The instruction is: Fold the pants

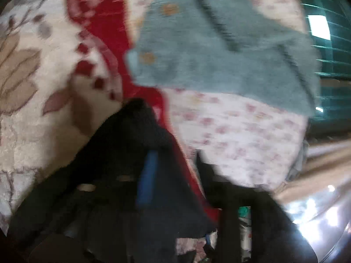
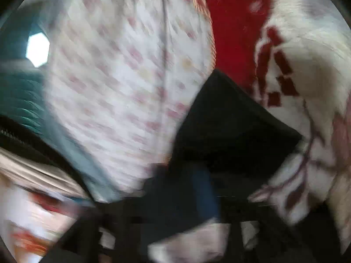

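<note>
Both views are badly blurred by motion. Black pants (image 1: 131,135) lie bunched on a red and cream blanket, right at the tips of my left gripper (image 1: 188,188). The black cloth drapes around the left finger, whose blue pad (image 1: 147,175) shows through. The jaws stand apart, with red blanket showing between them. In the right wrist view a pointed corner of the black pants (image 2: 230,127) lies just ahead of my right gripper (image 2: 193,206). Its jaws look apart too, with pale blanket between them, and a blue pad (image 2: 206,192) shows at the cloth's edge.
A folded light blue garment (image 1: 219,50) rests on a white garment with pink flowers (image 1: 237,140), (image 2: 122,83) beside the pants. The red and cream patterned blanket (image 1: 39,76), (image 2: 307,54) covers the surface. A teal slatted thing (image 1: 333,65) and a shiny floor lie beyond.
</note>
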A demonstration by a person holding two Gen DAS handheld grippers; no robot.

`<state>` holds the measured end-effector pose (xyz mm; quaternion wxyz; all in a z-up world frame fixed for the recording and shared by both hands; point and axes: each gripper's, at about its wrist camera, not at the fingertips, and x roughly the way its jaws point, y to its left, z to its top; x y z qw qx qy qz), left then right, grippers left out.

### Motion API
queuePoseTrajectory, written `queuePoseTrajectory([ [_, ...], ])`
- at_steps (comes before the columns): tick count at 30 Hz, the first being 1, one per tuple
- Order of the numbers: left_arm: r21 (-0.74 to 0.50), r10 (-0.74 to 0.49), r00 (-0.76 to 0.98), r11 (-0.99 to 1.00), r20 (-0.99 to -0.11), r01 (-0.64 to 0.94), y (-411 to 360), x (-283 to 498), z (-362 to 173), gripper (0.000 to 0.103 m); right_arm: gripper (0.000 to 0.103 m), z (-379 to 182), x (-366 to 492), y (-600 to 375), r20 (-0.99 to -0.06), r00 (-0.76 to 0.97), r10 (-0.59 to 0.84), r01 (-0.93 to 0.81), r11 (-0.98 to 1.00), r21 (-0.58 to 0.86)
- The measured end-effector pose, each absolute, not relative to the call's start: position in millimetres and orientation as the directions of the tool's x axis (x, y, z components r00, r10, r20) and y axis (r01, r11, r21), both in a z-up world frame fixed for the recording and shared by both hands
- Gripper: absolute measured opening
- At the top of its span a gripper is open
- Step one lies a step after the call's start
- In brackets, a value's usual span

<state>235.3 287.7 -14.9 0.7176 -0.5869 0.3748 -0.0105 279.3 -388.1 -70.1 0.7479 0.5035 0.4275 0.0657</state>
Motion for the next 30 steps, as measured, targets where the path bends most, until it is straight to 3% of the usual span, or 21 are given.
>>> queuePoseTrajectory([
  [2, -0.892, -0.536, 0.712, 0.291, -0.452, -0.347, 284, 232, -16, 0.052, 0.059, -69, 271, -386, -0.54, 0.645, 0.54, 0.314, 0.457, 0.832],
  [8, -0.908, -0.541, 0.739, 0.337, -0.403, -0.248, 284, 162, 9, 0.064, 0.059, -49, 193, -415, -0.558, 0.672, 0.486, 0.249, 0.561, 0.789],
  [13, -0.871, -0.497, 0.751, 0.444, -0.435, -0.211, 276, 83, 26, 0.068, 0.059, -47, 111, -457, -0.492, 0.727, 0.48, 0.269, 0.46, 0.846],
  [18, -0.854, -0.429, 0.78, 0.457, -0.456, -0.248, 281, 10, 9, 0.068, 0.059, -75, 48, -459, -0.464, 0.712, 0.527, 0.305, 0.363, 0.88],
  [22, -0.87, -0.413, 0.791, 0.398, -0.452, -0.29, 287, -17, -17, 0.068, 0.059, -114, 41, -443, -0.468, 0.692, 0.549, 0.353, 0.309, 0.883],
  [26, -0.898, -0.434, 0.793, 0.308, -0.427, -0.315, 292, -18, -40, 0.068, 0.06, -109, 60, -431, -0.472, 0.737, 0.484, 0.303, 0.389, 0.87],
  [28, -0.927, -0.457, 0.808, 0.223, -0.372, -0.301, 293, -14, -50, 0.068, 0.036, -99, 72, -423, -0.477, 0.733, 0.484, 0.242, 0.47, 0.849],
  [29, -0.936, -0.468, 0.811, 0.194, -0.351, -0.293, 292, -10, -52, 0.068, 0.018, -94, 78, -419, -0.479, 0.726, 0.494, 0.215, 0.499, 0.84],
  [30, -0.939, -0.472, 0.812, 0.185, -0.343, -0.289, 291, -6, -52, 0.068, 0.014, -90, 80, -417, -0.493, 0.718, 0.492, 0.209, 0.523, 0.826],
])
